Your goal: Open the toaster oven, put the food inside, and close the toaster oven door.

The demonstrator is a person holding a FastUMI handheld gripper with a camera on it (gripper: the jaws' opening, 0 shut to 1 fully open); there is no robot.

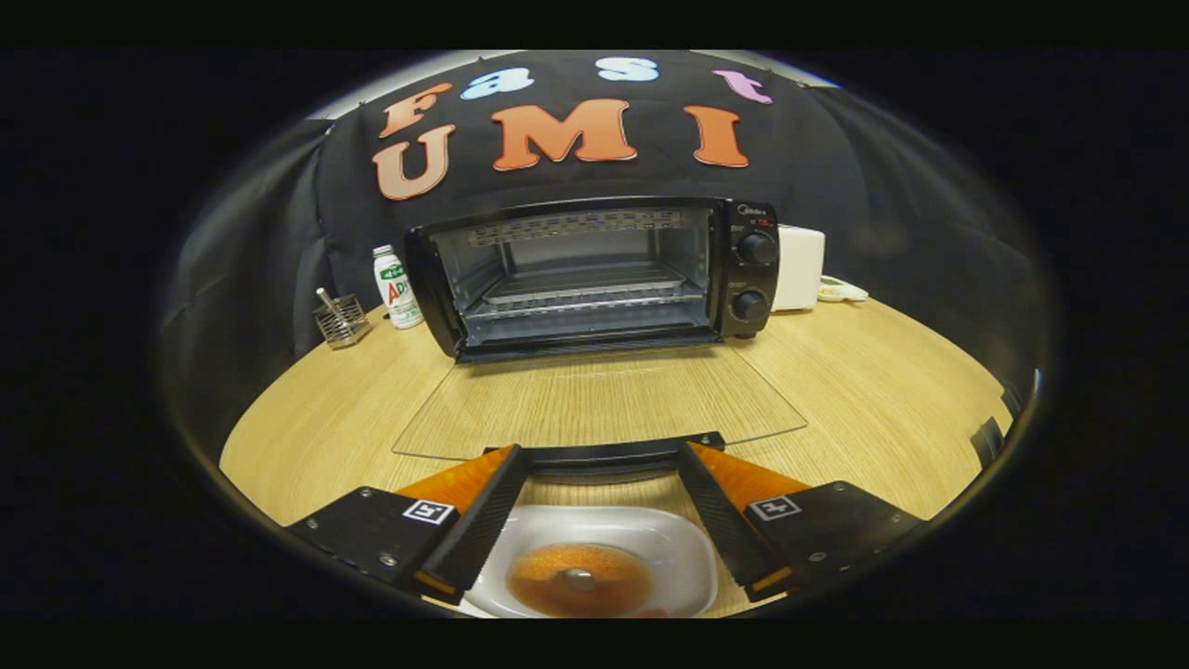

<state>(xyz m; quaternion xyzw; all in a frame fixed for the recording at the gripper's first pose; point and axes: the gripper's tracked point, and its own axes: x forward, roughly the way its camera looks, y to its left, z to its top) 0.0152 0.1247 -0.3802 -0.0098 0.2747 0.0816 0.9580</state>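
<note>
The black toaster oven (743, 279) stands at the back of the wooden table with its cavity showing a wire rack (585, 295). Its glass door (594, 400) lies folded down flat toward me, and the dark door handle (604, 462) sits right at my fingertips. My gripper (604, 451) is open, fingers spread wide. Between and below the fingers, close to me, rests a white dish (673, 548) holding a round brown piece of food (581, 578). The fingers cover the dish's side edges; neither visibly presses on it.
A white bottle with a green label (398, 288) and a wire holder (341, 319) stand left of the oven. A white appliance (799, 268) and a small white item (841, 291) sit to its right. Bare tabletop (882, 390) lies on the right.
</note>
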